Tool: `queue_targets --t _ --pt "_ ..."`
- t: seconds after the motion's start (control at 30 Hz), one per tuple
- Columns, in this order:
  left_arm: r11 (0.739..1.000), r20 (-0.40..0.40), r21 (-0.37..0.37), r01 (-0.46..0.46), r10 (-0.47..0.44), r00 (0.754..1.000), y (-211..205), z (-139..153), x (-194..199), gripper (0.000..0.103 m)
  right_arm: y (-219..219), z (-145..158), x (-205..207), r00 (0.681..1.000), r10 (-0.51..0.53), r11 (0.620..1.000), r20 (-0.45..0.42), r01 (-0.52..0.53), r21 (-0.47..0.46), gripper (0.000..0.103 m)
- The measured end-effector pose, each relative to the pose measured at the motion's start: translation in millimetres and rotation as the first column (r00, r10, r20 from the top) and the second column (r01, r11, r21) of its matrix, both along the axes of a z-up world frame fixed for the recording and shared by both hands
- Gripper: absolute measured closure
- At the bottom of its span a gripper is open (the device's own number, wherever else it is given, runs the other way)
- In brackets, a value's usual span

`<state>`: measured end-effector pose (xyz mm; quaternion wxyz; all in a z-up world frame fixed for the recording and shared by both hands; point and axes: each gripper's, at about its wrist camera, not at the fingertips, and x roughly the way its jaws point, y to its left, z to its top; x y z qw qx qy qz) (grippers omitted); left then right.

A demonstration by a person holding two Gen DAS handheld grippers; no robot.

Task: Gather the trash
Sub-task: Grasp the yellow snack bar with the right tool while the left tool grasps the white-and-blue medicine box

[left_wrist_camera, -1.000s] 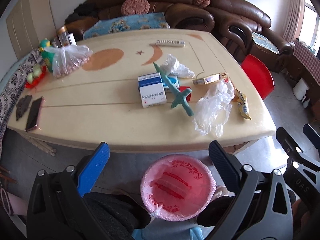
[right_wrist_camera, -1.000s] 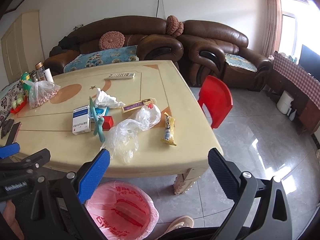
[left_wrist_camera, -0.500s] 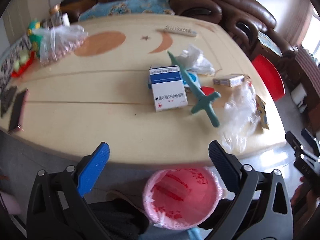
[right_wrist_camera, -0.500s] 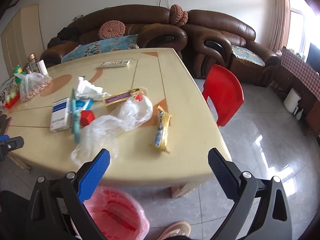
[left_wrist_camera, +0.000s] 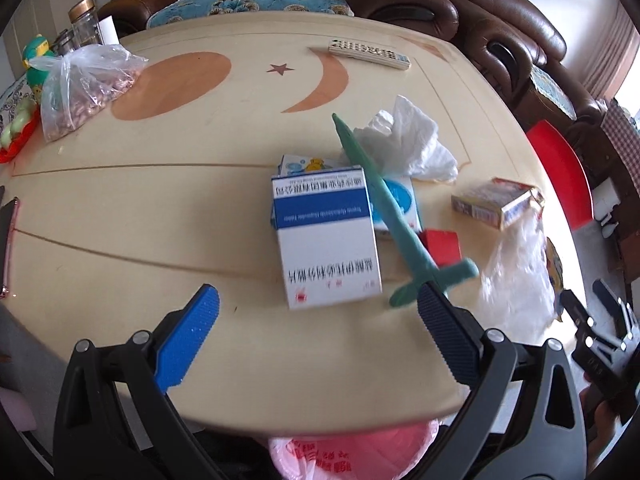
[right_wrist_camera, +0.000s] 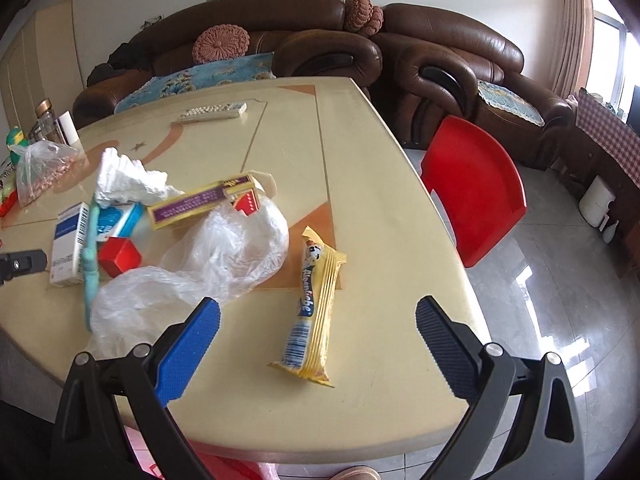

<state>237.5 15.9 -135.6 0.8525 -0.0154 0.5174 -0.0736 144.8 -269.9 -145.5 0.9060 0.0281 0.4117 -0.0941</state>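
Note:
Trash lies on the cream table [left_wrist_camera: 160, 208]. A white and blue box [left_wrist_camera: 326, 240] sits just ahead of my open, empty left gripper [left_wrist_camera: 318, 334]. A green toy sword [left_wrist_camera: 384, 208] lies across it. Beside it are a crumpled tissue [left_wrist_camera: 404, 140], a red block [left_wrist_camera: 442, 246], a yellow carton [left_wrist_camera: 494, 202] and a clear plastic bag [left_wrist_camera: 520, 276]. My open, empty right gripper [right_wrist_camera: 318, 334] hovers over a yellow snack wrapper [right_wrist_camera: 314, 308], with the plastic bag [right_wrist_camera: 212, 264] to its left. A pink-lined bin [left_wrist_camera: 352, 456] stands below the table edge.
A remote [left_wrist_camera: 368, 54] lies at the far side. A bag of nuts [left_wrist_camera: 84, 88], jars and toys sit at the far left. A phone [left_wrist_camera: 6, 236] lies at the left edge. A red chair [right_wrist_camera: 476, 188] and brown sofas [right_wrist_camera: 460, 68] stand to the right.
Both grippers have moved forward and lower over the table. The box now sits close before the left gripper and the snack wrapper close before the right. Both remain open.

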Motion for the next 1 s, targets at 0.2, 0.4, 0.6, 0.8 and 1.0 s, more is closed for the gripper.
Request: queue_targets --t 0.2,0.4,0.6,0.8,1.0 --pt "1.0 -0.005 0.006 -0.011 0.011 1.0 0.3 -9.6 15.3 0.006 -7.0 -13.3 6.6 1.0 -0.011 0.999 -0.009 0.011 0.044 0.007" --pt "1.0 -0.032 0.003 -0.016 0.016 0.999 0.8 -23.2 27.2 0.006 -6.1 -16.1 11.4 1.0 0.0 0.998 0.01 -0.001 0.07 0.007" --pt "1.0 -0.051 -0.009 -0.009 0.008 0.999 -2.1 -35.4 34.6 0.006 -15.0 -28.0 16.4 0.998 -0.054 0.997 -0.027 0.056 0.059 0.008" --pt "1.0 -0.064 -0.02 0.0 -0.001 0.998 -2.9 -43.3 37.8 0.006 -18.5 -32.2 21.1 0.997 -0.075 0.995 -0.031 0.077 0.071 0.02" --pt "0.999 -0.05 -0.032 0.002 -0.004 0.999 -1.6 -44.4 37.5 0.006 -6.2 -33.9 21.3 0.998 -0.06 0.998 -0.006 0.06 -0.014 0.031"
